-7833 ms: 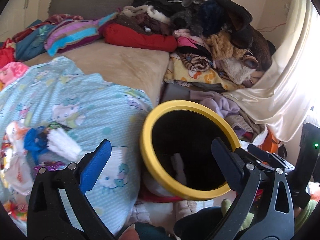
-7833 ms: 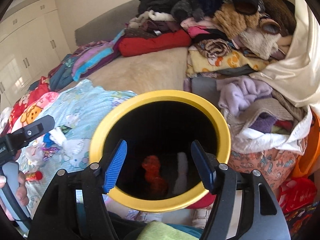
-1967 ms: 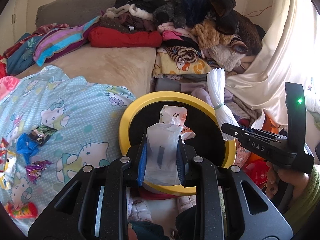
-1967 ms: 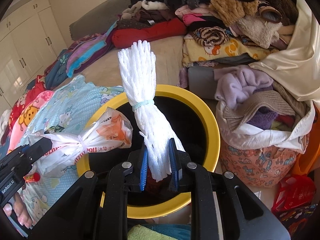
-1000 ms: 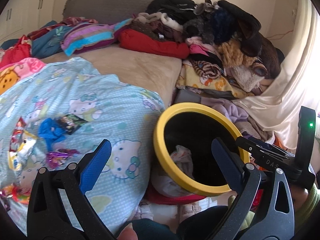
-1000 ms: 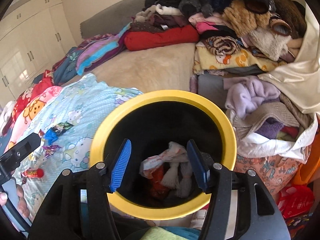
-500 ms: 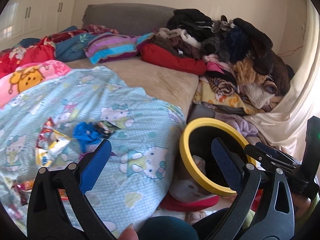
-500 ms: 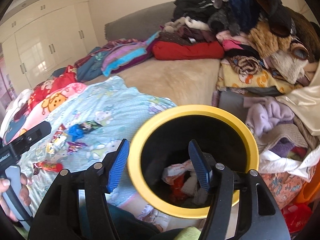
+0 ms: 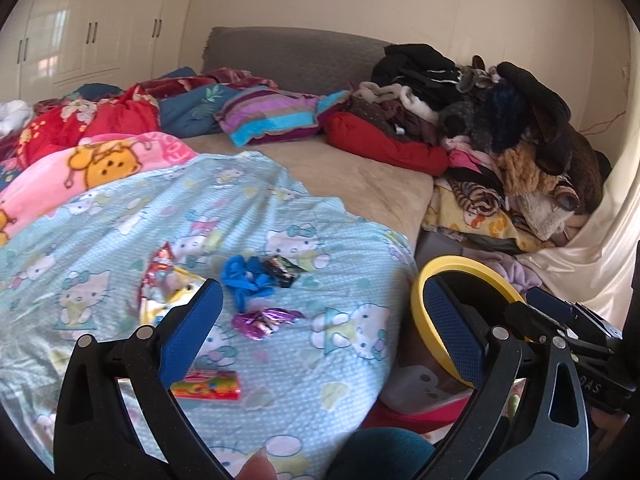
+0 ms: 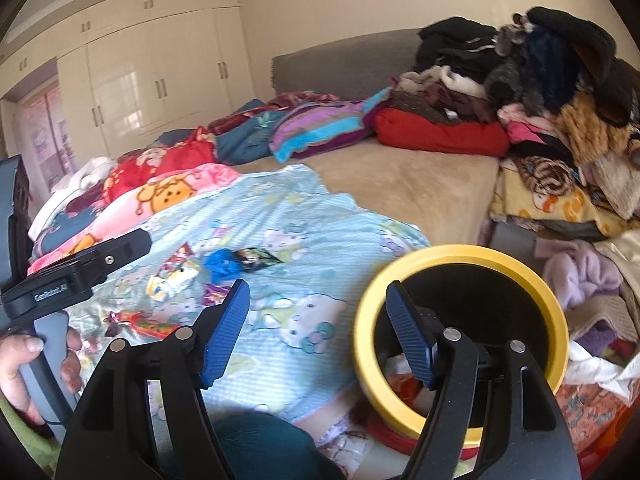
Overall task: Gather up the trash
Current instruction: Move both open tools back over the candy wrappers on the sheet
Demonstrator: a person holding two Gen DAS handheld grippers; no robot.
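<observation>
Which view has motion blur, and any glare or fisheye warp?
Right wrist view: yellow bin rim smeared, wrappers soft; glare on wardrobe doors. Left wrist view: sharper, blue wrapper legible; bright blown-out curtain. Both: black vignette corners, heavy barrel warp.

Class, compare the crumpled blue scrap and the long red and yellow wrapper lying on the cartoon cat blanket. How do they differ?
The blue scrap is one plain colour and bunched up; the red and yellow wrapper is printed, long and flat. The blue scrap lies farther up the blanket, the wrapper nearer the camera. Both lie loose, outside the yellow-rimmed bin.
</observation>
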